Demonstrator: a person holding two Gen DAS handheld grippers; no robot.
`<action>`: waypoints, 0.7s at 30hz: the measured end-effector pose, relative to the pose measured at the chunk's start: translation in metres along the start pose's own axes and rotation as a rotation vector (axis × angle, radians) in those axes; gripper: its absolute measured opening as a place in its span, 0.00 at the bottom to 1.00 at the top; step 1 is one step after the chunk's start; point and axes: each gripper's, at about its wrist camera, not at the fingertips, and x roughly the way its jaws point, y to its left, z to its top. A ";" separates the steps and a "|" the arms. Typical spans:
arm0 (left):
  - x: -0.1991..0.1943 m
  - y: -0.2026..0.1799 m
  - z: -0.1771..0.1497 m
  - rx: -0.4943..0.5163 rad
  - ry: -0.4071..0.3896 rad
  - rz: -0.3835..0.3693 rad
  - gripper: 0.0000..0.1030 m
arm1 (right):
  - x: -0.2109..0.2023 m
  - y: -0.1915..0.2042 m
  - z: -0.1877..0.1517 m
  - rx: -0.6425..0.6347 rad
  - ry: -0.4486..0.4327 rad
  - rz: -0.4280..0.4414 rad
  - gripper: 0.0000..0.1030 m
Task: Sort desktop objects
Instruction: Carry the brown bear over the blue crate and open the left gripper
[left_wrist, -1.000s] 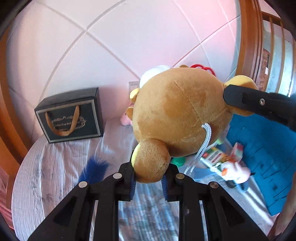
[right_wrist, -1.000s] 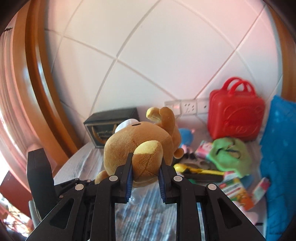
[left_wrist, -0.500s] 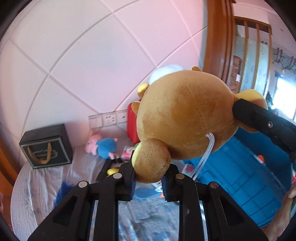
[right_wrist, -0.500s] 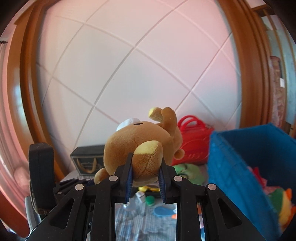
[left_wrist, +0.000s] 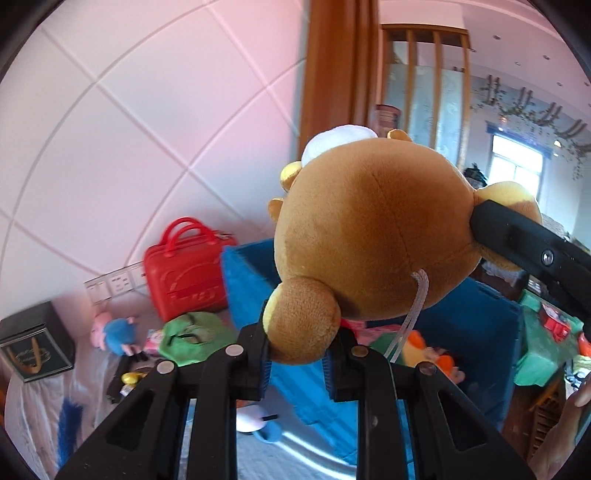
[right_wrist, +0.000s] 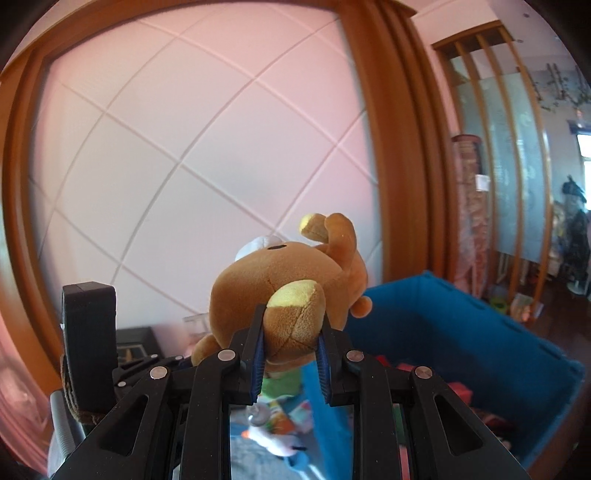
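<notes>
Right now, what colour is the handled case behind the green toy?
Red case, clearest in the left wrist view.

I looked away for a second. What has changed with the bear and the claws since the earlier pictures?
Both claws carried the brown plush bear up off the table and across toward the blue bin, which now sits under it. Unchanged: left claw and right claw each still clamp an ear; nothing released.

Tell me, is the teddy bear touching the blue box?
Apart. The left wrist view shows the teddy bear hanging from both grippers, clear above the blue box.
</notes>
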 end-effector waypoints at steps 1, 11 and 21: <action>0.003 -0.016 0.003 0.012 0.002 -0.012 0.21 | -0.007 -0.013 0.002 0.007 -0.006 -0.021 0.22; 0.027 -0.124 0.012 0.085 0.028 -0.110 0.21 | -0.052 -0.105 0.005 0.058 -0.026 -0.151 0.22; 0.066 -0.152 0.007 0.095 0.158 -0.068 0.61 | -0.054 -0.157 -0.003 0.126 0.059 -0.220 0.74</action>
